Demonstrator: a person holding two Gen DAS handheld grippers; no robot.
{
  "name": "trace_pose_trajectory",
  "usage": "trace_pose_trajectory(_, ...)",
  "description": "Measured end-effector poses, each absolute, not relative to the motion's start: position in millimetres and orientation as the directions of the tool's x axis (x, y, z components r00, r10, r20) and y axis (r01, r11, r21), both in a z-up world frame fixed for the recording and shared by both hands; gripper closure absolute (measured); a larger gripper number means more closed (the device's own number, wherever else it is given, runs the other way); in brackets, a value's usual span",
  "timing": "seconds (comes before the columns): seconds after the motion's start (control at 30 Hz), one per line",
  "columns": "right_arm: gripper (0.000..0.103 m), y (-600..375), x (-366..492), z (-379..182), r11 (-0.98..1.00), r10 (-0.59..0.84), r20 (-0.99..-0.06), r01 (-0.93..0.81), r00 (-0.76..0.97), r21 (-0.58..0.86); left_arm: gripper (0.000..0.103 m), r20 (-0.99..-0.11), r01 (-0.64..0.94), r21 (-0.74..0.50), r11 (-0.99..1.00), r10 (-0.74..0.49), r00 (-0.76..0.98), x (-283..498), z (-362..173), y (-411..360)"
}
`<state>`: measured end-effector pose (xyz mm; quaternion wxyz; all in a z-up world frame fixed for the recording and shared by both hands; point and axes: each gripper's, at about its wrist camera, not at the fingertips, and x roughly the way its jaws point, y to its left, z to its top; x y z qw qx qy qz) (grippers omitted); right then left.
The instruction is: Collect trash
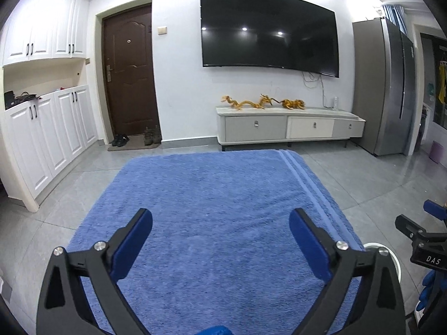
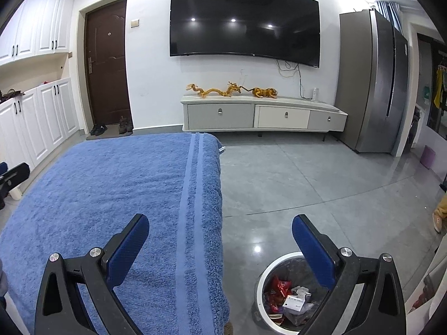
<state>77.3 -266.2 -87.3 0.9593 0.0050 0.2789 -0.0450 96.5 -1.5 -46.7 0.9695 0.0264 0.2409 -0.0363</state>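
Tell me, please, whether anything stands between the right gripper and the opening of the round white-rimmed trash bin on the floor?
Nothing visible does. The right gripper is open and empty, and the round white-rimmed trash bin stands uncovered below it, beside the blue towel-covered table.

A white wall (image 2: 151,64) carries a large dark television (image 2: 244,23) that reflects three ceiling lights. Below it stands a low pale cabinet (image 2: 262,117) with three drawers and golden dragon figures (image 2: 215,90) on top. Left of it is a brown door (image 2: 107,64), with shoes (image 2: 98,129) on a mat, beside white cupboards (image 1: 47,136). A tall steel-grey fridge (image 2: 374,83) stands on the right. The floor (image 2: 307,184) is glossy grey tile. A blue towel (image 1: 212,223) covers what may be a table.
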Motion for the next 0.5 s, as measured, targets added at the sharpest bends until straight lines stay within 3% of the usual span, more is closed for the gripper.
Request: trace_pose_trajectory(0.5, 0.0, -266.1, 77.6, -89.9, 0.994, -0.1, -0.534, 0.102, 0.84, -0.026, 0.001, -0.456, 0.024, 0.05, 0.998, 0.001, 0.89, 97.1, -48.5, 9.2)
